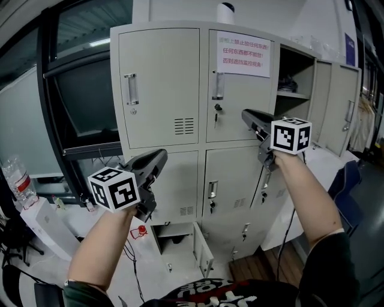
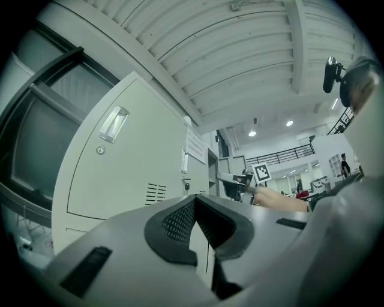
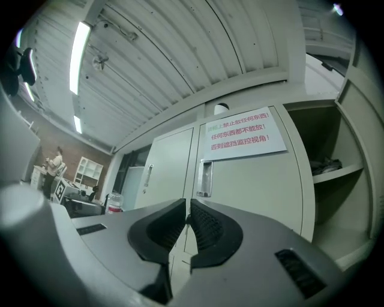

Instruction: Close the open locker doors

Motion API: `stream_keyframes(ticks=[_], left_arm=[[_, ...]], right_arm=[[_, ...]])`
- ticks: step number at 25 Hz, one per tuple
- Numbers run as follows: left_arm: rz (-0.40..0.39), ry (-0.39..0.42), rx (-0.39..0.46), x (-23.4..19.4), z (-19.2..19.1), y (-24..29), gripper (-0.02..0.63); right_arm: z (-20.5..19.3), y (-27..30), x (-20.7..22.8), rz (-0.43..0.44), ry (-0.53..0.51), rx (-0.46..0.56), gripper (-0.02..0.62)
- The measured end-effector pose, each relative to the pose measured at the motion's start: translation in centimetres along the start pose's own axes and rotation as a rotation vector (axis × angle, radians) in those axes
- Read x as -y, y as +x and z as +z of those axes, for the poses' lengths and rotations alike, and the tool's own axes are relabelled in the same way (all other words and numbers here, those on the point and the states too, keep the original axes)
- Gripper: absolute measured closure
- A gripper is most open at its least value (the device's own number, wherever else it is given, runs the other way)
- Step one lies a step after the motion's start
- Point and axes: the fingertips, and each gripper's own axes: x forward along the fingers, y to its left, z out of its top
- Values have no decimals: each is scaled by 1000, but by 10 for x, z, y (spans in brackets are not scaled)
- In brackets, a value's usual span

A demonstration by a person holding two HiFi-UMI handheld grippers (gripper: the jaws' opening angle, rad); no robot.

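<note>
A grey locker bank (image 1: 159, 84) fills the head view. Its top right compartment (image 1: 294, 78) stands open, with the door (image 1: 339, 108) swung out to the right. A small bottom door (image 1: 202, 249) also hangs open near the floor. The other doors look closed; one carries a white sign (image 1: 243, 54). My left gripper (image 1: 161, 157) hovers before the lower left door, its jaws shut on nothing (image 2: 193, 198). My right gripper (image 1: 246, 114) is raised at the middle doors, left of the open compartment (image 3: 327, 162). Its jaws (image 3: 187, 204) are closed to a thin slit, empty.
A water bottle (image 1: 17, 180) stands on a white surface at the far left, below a dark window. A dark chair (image 1: 348, 180) sits to the right of the lockers. A black cable (image 1: 288, 231) hangs under my right arm. A cylinder (image 1: 225, 12) rests on the locker top.
</note>
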Motion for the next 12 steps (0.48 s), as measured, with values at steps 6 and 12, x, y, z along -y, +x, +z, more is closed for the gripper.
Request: stream_keyframes(ticks=[6,12], left_arm=[[22,13,-19,41,-20,28,603],[50,-1,-14,70,-40,52,603]], right_arm=[[-27,-51,2,67,21,-26,548],[-52,-86,10,129,20,-38,548]])
